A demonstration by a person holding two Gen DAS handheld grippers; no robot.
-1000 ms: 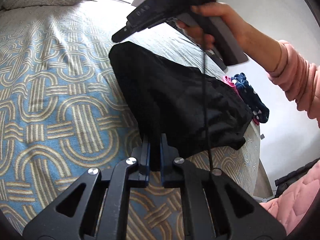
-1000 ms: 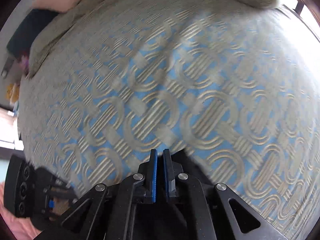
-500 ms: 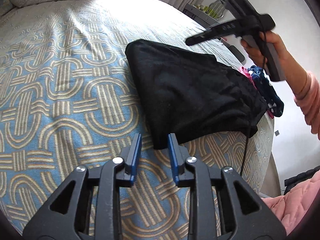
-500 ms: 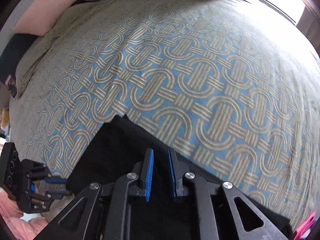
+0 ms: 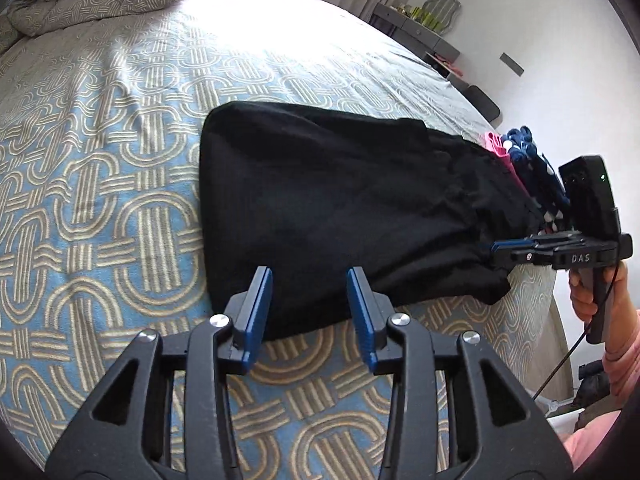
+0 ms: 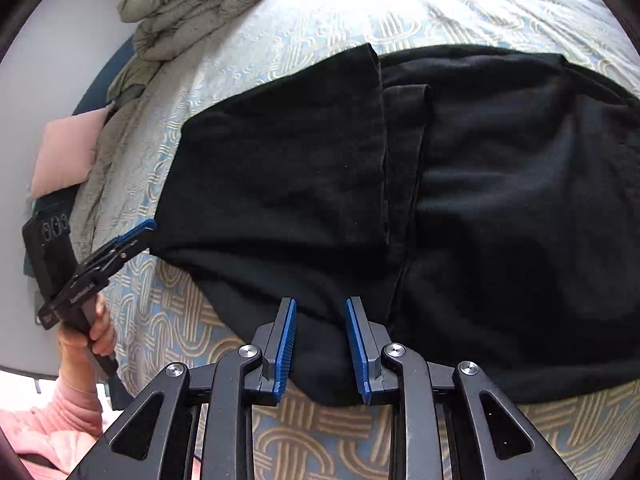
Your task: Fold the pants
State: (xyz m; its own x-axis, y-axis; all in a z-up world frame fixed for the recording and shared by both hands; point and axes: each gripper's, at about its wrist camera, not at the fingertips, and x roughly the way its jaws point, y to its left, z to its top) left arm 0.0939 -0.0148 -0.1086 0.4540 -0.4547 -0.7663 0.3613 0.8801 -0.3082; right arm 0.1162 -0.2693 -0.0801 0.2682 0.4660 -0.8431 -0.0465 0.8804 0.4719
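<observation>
Left wrist view: my left claw (image 5: pixel 308 300) hangs released, blue ribbed pads spread wide, just short of the near corner of the pants (image 5: pixel 340 208). The pants lie folded on the bed (image 5: pixel 100 184), a soft, matte black wedge whose long axis runs from the rounded fold at the far left toward the bunched waist at the right, beside a pink and navy dotted heap (image 5: pixel 528 164). My right claw (image 5: pixel 504 246) noses in at that waist end. From the right wrist, it (image 6: pixel 320 340) is released too, pads apart over the near hem, and a leg panel is doubled across the top with a straight stitched edge. The bedspread is woven blue with tan interlocking arches; a crumpled duvet (image 6: pixel 192 4) sits far off. Half a second ago both claws stood narrower and the right one was higher above the pants.
</observation>
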